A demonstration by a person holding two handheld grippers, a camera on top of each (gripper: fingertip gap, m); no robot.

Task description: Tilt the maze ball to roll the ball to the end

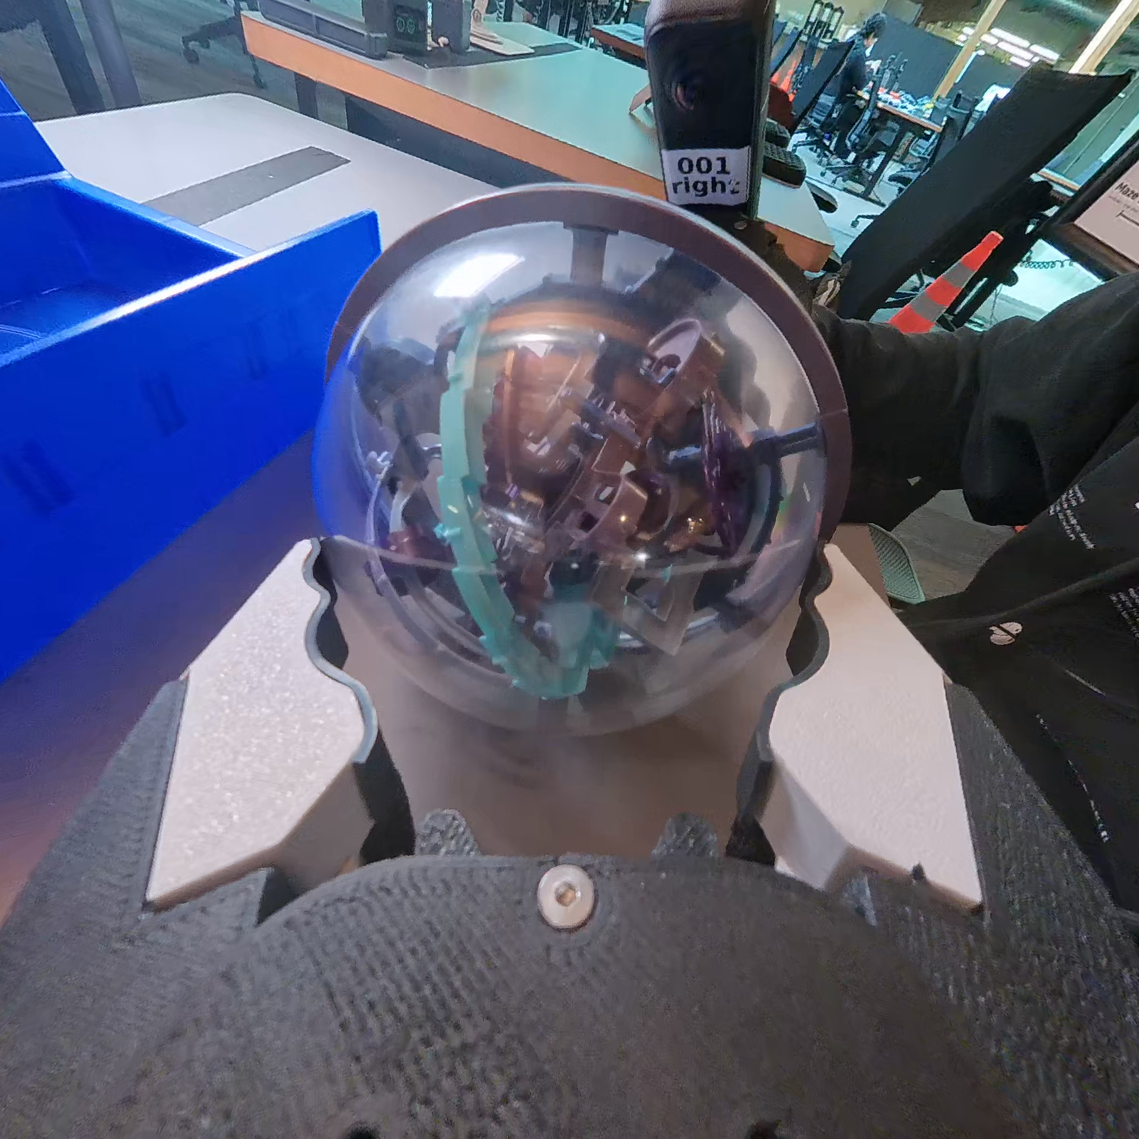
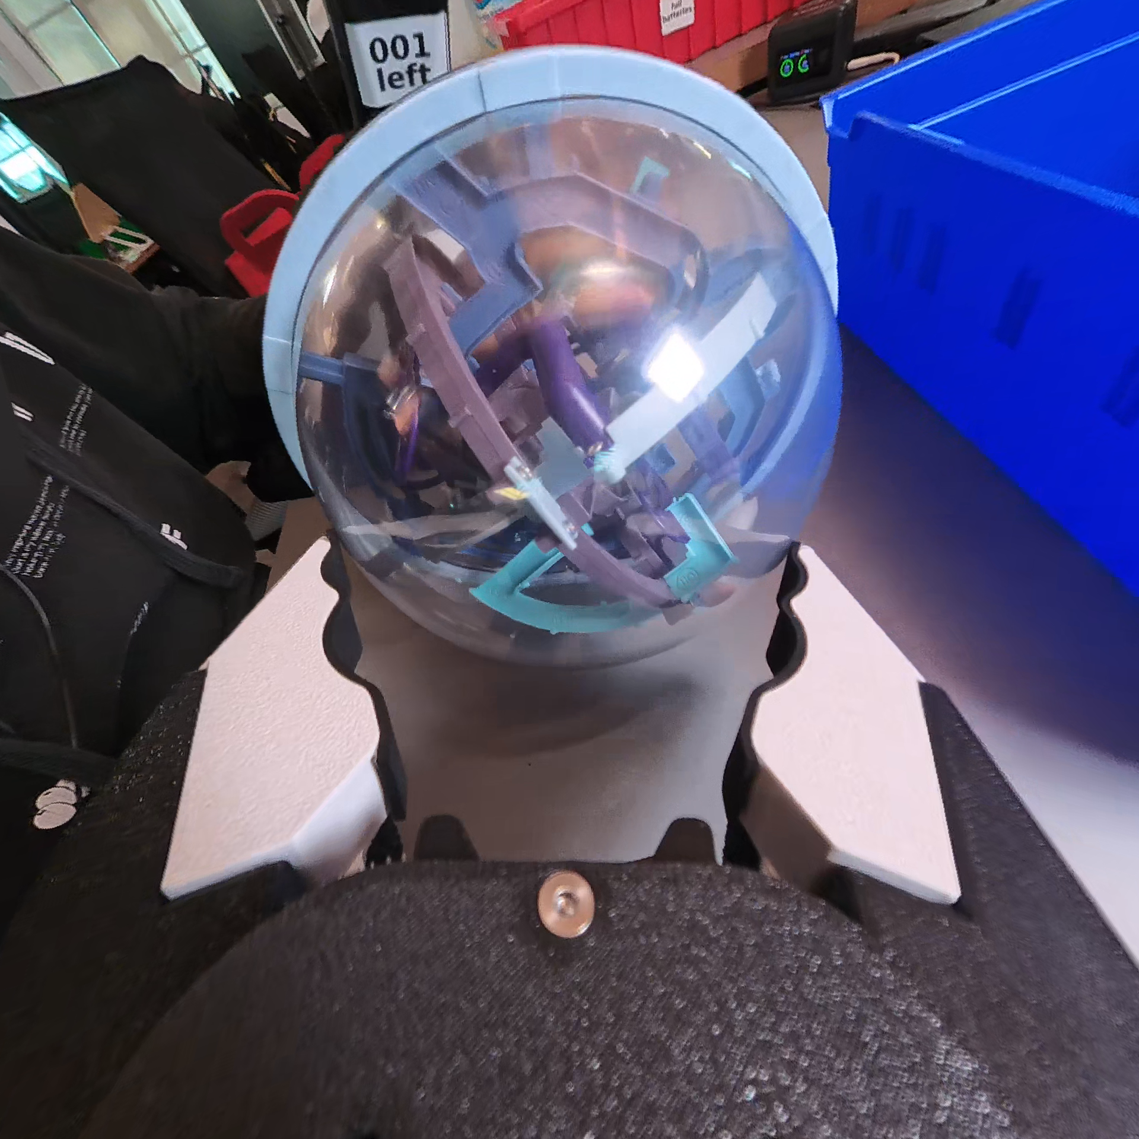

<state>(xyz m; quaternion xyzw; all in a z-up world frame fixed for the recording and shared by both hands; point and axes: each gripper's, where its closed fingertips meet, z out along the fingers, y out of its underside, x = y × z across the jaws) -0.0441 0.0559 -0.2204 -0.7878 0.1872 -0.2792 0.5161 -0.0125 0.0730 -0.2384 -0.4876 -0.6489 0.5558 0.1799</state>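
Clear maze ball (image 1: 579,456) is clamped between left gripper (image 1: 570,622) and right gripper (image 2: 564,610), its ring tilted toward one o'clock.

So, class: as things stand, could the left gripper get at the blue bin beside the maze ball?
Probably not yet. The left gripper has its fingers spread around the maze ball, apparently helping hold it. The blue bin lies close on its left with nothing between, but the ball must go first.

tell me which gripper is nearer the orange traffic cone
Right. The right gripper holds the maze ball on the side toward the orange cone; the left gripper holds it from the opposite side, farther away.
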